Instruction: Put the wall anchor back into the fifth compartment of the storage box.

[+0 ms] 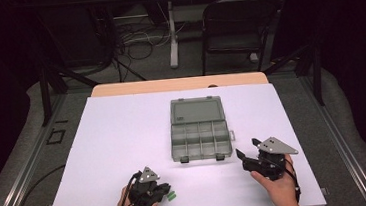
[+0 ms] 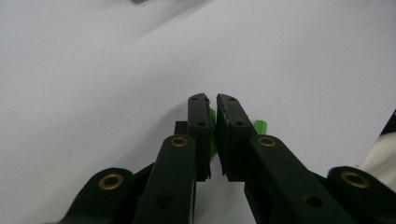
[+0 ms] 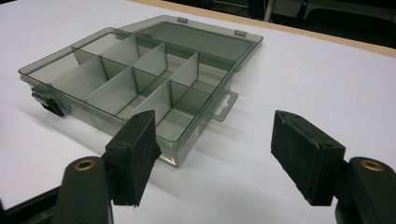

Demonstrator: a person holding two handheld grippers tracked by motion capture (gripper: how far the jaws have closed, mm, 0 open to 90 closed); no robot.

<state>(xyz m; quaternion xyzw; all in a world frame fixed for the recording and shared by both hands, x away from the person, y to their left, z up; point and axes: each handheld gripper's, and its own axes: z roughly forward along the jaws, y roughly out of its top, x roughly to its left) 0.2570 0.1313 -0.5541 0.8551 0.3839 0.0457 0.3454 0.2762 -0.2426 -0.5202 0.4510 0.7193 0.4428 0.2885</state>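
My left gripper (image 1: 165, 192) rests near the table's front edge, its jaws almost together. In the left gripper view a small green plastic piece (image 2: 213, 133) is pinched between the pads of the left gripper (image 2: 211, 99). A bit of green (image 2: 260, 126) also pokes out beside the right jaw, and the green piece (image 1: 171, 196) peeks out at the jaw tips in the high view. My right gripper (image 1: 246, 148) stands open just right of a grey clear compartment box (image 1: 199, 140). The right gripper (image 3: 212, 127) has nothing between its pads, and the box (image 3: 135, 79) lies ahead of it with its lid folded back.
The box's compartments look empty, and its open lid (image 1: 196, 111) lies flat on the far side. A white sheet (image 1: 124, 138) covers the table. A dark folding chair (image 1: 237, 28) and cables stand beyond the far edge.
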